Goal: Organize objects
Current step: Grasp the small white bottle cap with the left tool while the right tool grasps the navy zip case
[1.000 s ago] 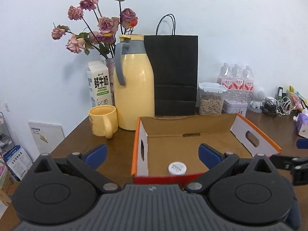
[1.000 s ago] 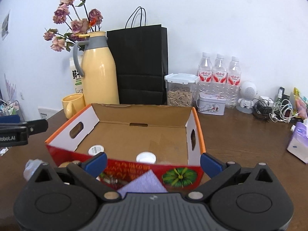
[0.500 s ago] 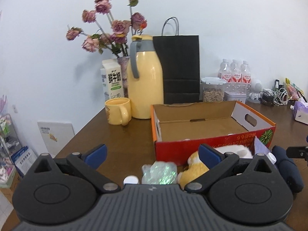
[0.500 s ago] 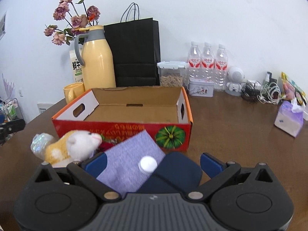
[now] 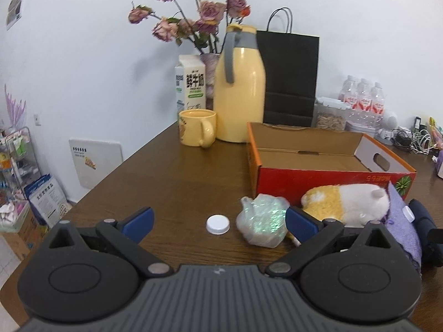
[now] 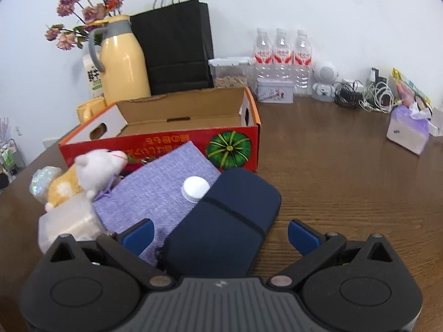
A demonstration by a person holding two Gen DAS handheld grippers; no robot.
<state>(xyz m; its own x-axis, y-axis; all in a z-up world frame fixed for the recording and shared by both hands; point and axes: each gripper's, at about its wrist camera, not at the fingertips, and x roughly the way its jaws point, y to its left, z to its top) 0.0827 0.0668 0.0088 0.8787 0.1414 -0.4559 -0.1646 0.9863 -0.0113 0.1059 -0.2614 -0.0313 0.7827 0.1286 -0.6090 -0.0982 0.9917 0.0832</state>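
A: Progress? Box (image 6: pixel 166 127) looked empty inside, nothing packed as far as visible.

B: Agreed. All items loose on table (image 6: pixel 346 171), near side of box: plush toy (image 5: pixel 346 202), shiny wrapped bundle (image 5: pixel 261 221), white cap (image 5: pixel 218 224), purple cloth (image 6: pixel 157 191), navy pouch (image 6: pixel 221 221), clear container (image 6: pixel 66 221). Second white cap (image 6: pixel 195 188) sat on cloth, touching pouch edge.

A: Fingers?

B: Left gripper (image 5: pixel 218 222) spread wide, held nothing, hovered over cap and bundle. Right gripper (image 6: pixel 220 233) also released, straddled pouch, no contact seen.

A: Remaining?

B: Judged everything: whole pile left to box.

A: Surface, room?

B: Brown wood table, pale wall. Far side: yellow thermos (image 5: pixel 239 88), mug (image 5: pixel 197 127), milk carton (image 5: pixel 190 83), dried roses (image 5: pixel 193 16), black bag (image 6: pixel 171 47), water bottles (image 6: pixel 281 55), cables far right (image 6: pixel 360 94).
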